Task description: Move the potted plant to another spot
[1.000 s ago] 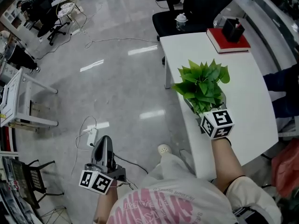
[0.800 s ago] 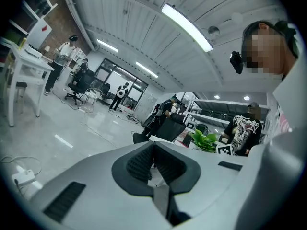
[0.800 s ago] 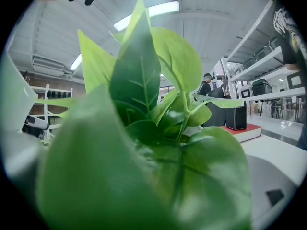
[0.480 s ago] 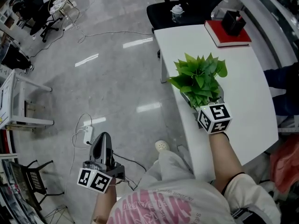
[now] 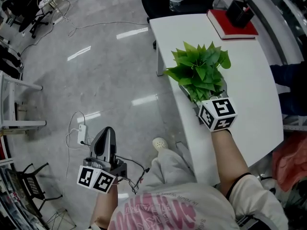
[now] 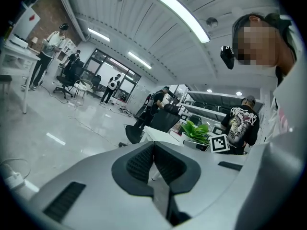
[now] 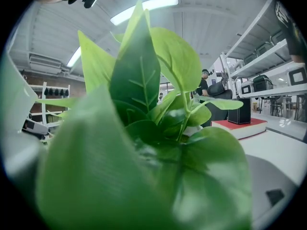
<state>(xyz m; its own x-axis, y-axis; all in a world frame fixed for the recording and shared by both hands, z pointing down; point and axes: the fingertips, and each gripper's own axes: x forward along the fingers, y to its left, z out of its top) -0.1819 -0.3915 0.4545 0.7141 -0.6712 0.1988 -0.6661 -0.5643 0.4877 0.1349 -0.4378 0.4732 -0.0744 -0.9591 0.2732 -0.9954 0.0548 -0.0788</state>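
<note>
Left gripper [image 5: 106,132] hangs lower left over the floor [image 5: 96,75], jaws pressed together on nothing. Right of centre, the right gripper [image 5: 203,99] is pinching the plant [image 5: 197,71], low over the table [image 5: 252,75], upper right.

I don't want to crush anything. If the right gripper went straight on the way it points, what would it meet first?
The plant. Its leaves fill the right gripper view, so the right gripper is likely among them now. The red book lies well beyond, depth unclear.
</note>
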